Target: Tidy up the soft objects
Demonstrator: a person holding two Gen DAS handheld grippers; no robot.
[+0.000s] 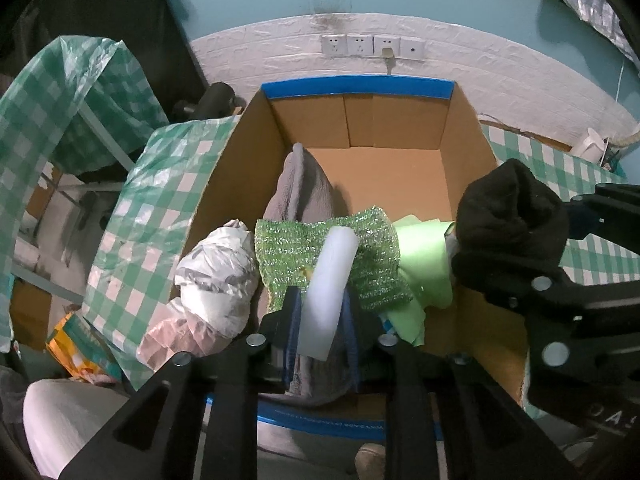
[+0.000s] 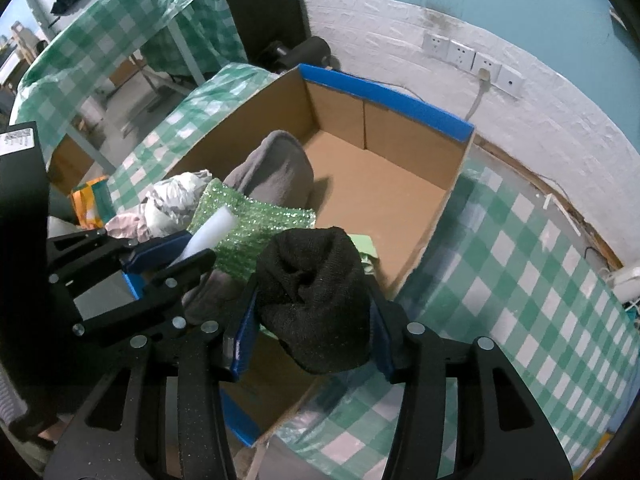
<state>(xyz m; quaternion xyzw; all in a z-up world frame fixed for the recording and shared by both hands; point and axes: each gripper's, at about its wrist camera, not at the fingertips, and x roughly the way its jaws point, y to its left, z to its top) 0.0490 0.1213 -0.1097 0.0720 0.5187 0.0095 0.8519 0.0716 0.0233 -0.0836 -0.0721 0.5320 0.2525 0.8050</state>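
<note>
Everything's basically arranged around the cardboard box (image 1: 468,140), which sits on the checkered tablecloth (image 2: 520,264). Far half of the box floor is bare. In the near half there's a towel (image 1: 304,184) standing up, a mesh cloth (image 1: 372,240) draped in front of it, a flat sheet (image 1: 424,264) to the right of that, and a crumpled bag (image 1: 216,276) at the box's left wall. A foam roll (image 1: 328,292) lies over the mesh cloth, a knit hat (image 2: 316,296) above the box's near right corner. Wall sockets (image 1: 372,46) behind the box.
</note>
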